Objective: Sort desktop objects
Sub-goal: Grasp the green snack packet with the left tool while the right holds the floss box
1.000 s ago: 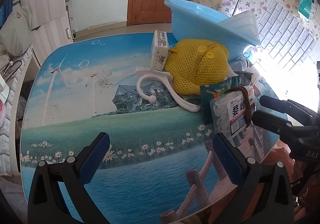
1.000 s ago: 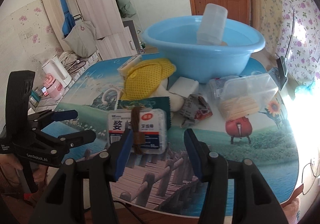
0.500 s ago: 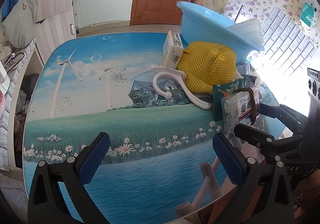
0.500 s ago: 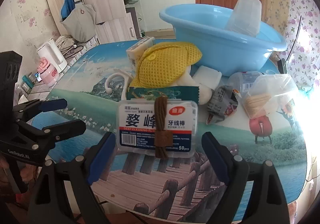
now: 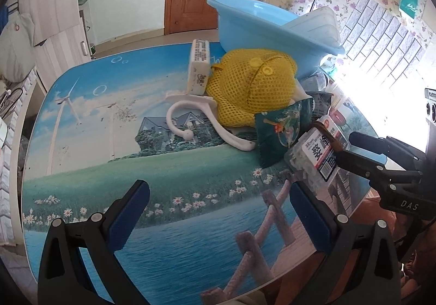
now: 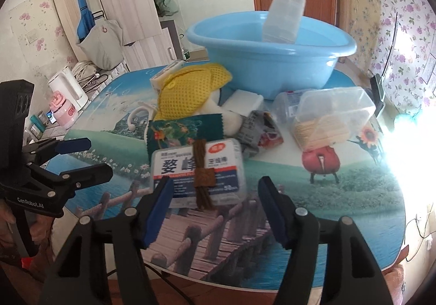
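Note:
A clear box of floss picks (image 6: 174, 166) with a brown band (image 6: 201, 168) across it lies at the table's near edge, leaning on a green packet (image 6: 179, 133). My right gripper (image 6: 215, 185) is at the box's near side and its jaws are closing. The left pad overlaps the box's corner, while the right pad stands clear of it. The left wrist view shows the same box (image 5: 316, 158) beside the right gripper (image 5: 347, 145). My left gripper (image 5: 218, 190) hangs open over bare table with nothing between its fingers. Behind the box lies a yellow mesh bag (image 6: 188, 90).
A blue basin (image 6: 272, 54) at the back holds a clear container (image 6: 283, 16). A white hook (image 5: 190, 119), a white carton (image 5: 199, 65), a grey packet (image 6: 253, 128), a white block (image 6: 245, 99) and a clear tub of sticks (image 6: 332, 114) crowd the middle. The table's left half (image 5: 95, 114) is bare.
The right gripper's jaws went from narrow to wide and have come partly together again around the floss box. The left gripper stayed open and only swayed sideways a little.

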Tool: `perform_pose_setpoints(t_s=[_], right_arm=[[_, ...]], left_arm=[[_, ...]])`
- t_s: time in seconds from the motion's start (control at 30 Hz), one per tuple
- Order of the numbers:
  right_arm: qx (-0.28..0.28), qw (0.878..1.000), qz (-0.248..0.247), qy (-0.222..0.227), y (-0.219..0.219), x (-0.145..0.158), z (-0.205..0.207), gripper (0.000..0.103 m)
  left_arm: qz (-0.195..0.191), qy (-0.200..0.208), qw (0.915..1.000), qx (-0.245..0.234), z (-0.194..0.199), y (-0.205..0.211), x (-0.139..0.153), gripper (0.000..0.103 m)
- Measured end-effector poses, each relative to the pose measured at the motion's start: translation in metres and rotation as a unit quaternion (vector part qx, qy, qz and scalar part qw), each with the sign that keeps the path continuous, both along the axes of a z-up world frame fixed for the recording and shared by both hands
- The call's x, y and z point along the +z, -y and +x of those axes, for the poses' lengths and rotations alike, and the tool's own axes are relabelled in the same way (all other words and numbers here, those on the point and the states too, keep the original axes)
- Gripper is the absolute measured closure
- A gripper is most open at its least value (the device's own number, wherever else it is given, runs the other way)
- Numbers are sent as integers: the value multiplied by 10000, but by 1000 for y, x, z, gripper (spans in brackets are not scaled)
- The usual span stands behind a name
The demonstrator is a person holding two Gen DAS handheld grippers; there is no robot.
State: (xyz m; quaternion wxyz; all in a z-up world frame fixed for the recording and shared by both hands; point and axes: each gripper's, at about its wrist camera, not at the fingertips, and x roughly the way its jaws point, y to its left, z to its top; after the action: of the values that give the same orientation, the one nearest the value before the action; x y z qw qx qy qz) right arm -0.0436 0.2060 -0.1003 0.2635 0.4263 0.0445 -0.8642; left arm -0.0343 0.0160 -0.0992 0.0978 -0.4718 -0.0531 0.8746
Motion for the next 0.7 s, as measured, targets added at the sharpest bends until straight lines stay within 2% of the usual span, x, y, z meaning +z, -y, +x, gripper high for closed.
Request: perform_pose_setpoints(t_s=[0.3, 0.57, 0.6, 0.7], right_arm=[[-443, 9988, -195, 69, -44, -4, -8, 39], [-580, 9977, -339, 115, -57, -1, -13, 38], [-567, 9976, -378, 99, -59, 0, -13, 37], [-507, 9981, -346, 64, -55, 1, -12, 23]], left_arm=[[-50, 40, 9993, -358, -21, -37, 0, 0], [16, -3, 9987, -506, -35, -51, 1, 0], [22, -1, 9988, -490, -38, -51, 1, 0], [54, 3, 9987, -503, -44, -51, 0, 0]])
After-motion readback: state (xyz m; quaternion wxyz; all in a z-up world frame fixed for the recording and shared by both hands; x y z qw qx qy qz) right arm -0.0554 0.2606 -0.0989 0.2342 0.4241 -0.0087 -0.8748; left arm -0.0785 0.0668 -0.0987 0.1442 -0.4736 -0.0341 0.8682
